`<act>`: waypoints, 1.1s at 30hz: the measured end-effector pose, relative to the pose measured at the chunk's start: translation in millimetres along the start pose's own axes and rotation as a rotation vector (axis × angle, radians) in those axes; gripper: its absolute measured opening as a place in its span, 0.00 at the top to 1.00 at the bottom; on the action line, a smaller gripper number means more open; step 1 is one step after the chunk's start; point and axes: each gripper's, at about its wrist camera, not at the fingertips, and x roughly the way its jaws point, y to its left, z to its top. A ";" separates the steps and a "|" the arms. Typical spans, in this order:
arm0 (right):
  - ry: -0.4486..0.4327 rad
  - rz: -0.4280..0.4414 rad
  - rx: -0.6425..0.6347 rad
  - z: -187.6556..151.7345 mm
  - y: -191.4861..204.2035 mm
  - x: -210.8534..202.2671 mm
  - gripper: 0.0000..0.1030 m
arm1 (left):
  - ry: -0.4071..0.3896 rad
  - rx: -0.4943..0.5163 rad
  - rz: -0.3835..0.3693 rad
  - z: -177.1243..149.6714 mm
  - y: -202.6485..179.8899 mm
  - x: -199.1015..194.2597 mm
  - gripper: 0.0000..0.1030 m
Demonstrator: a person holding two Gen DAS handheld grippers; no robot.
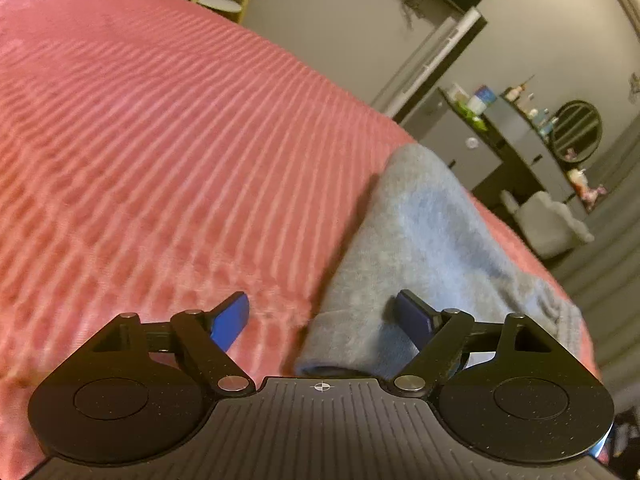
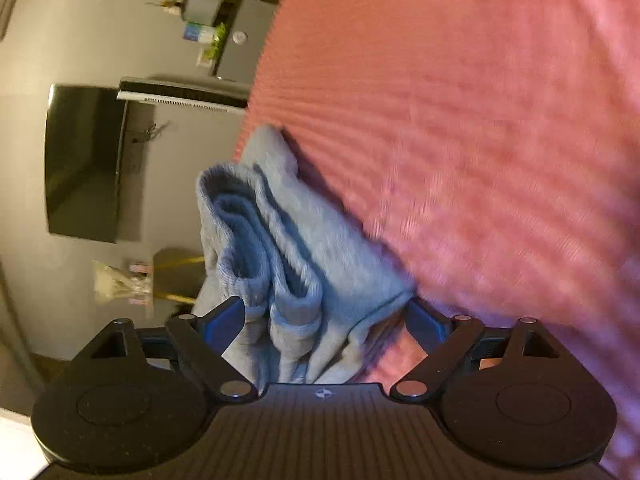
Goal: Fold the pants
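While grey pants (image 1: 424, 240) lie folded on pink bedspread (image 1: 160, 140), both grippers' fingers (image 1: 230, 322) spread.

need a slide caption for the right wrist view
Open right gripper straddling folded grey fleece pants on a ribbed pink bedspread.

Left gripper (image 1: 322, 316) low, level, jaws spread wide. Right gripper (image 2: 326, 318) rolled sideways, jaws likewise wide apart.
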 end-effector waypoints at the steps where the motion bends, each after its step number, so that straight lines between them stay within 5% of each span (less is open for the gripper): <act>1: -0.010 0.010 0.006 0.9 -1.2 4.9 0.15 | 0.012 -0.001 -0.015 -0.8 0.2 2.9 0.17; 7: -0.034 0.037 -0.039 1.9 6.2 4.5 0.19 | 0.037 -0.005 -0.015 -0.9 3.2 8.7 0.19; 11: -0.017 0.047 -0.060 3.2 11.1 6.5 0.04 | 0.008 0.031 0.022 -5.7 -1.6 4.0 0.16; 13: -0.019 0.032 -0.101 1.3 18.4 9.3 0.04 | 0.009 0.046 0.029 -7.7 -4.4 4.3 0.16; 15: -0.016 0.009 -0.171 -1.7 25.8 13.8 0.12 | 0.011 0.034 0.027 -9.9 -4.4 2.7 0.16; 17: -0.043 0.014 -0.247 -5.2 34.8 13.7 0.41 | 0.012 0.034 0.027 -12.1 -4.1 -0.1 0.17; 20: -0.115 0.016 -0.394 -13.4 53.4 3.7 0.46 | 0.006 0.068 0.053 -19.8 -9.7 -6.2 0.16; 26: -0.088 -0.062 -0.352 -4.1 35.4 5.5 0.23 | -0.047 0.145 0.149 -33.8 -26.6 -15.3 0.09; 33: -0.172 -0.231 -0.819 -63.9 75.9 -20.9 0.14 | -0.062 0.220 0.219 -49.5 -39.5 -36.6 0.08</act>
